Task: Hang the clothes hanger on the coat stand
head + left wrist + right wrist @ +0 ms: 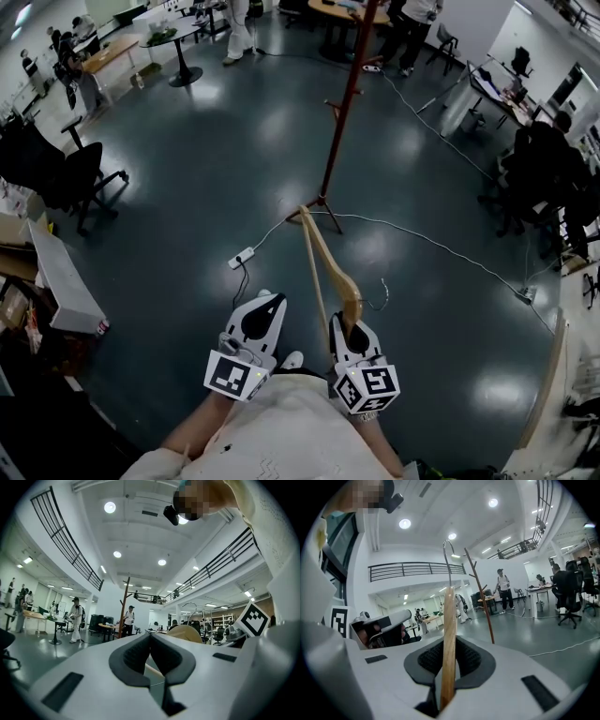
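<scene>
Two grippers sit low in the head view, side by side above the person's pale sleeves point(281, 427), each carrying its marker cube. The left gripper point(270, 300) holds nothing: in the left gripper view its dark fingers point(133, 656) are pressed together at the tips with nothing between them. The right gripper point(345, 328) is clamped on the wooden clothes hanger point(330, 251), and in the right gripper view the fingers point(473, 660) squeeze one wooden bar that rises nearly upright out of them. Seen from the head, the hanger points away from the person, its far tip reaching toward the foot of the coat stand point(341, 112), while its thin metal hook point(382, 292) sticks out to the right, near the right gripper. The coat stand is a slim reddish-brown pole with short pegs, standing on splayed feet on the dark glossy floor point(216, 141), ahead of both grippers and apart from the hanger. A white power strip point(242, 257) lies on the floor between the left gripper and the stand's foot, with a pale cable point(441, 246) trailing off to the right. A black office chair point(70, 178) stands at the far left.
</scene>
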A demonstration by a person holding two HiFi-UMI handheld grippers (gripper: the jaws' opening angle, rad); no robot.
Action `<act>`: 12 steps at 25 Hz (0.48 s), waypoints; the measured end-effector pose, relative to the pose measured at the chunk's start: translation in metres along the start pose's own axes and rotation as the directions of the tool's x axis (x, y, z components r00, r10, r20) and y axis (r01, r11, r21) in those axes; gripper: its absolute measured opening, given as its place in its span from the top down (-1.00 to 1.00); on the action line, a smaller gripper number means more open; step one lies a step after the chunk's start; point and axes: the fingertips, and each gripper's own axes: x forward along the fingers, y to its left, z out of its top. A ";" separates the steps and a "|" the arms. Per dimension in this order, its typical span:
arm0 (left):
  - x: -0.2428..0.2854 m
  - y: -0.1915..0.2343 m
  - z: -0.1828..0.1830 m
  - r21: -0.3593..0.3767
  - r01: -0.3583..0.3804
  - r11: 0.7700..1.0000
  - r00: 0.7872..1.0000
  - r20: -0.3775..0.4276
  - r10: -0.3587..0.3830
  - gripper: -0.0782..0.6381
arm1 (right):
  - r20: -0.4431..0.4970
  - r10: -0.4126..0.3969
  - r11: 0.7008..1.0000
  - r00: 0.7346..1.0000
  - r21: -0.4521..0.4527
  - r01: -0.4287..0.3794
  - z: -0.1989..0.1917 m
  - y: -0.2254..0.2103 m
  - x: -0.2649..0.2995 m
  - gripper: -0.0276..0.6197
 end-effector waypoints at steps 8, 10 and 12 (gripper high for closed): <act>0.068 0.007 -0.003 -0.015 0.078 0.997 0.997 0.010 -0.078 0.75 | -0.004 -0.056 0.998 0.998 0.022 0.056 0.012 -0.041 0.027 0.74; 0.082 0.015 -0.007 -0.009 0.096 0.995 0.995 -0.009 -0.096 0.75 | -0.012 -0.066 0.997 0.998 0.029 0.066 0.016 -0.049 0.041 0.73; 0.097 0.025 -0.013 -0.019 0.105 0.994 0.994 -0.025 -0.106 0.75 | -0.021 -0.074 0.997 0.997 0.032 0.075 0.020 -0.057 0.058 0.73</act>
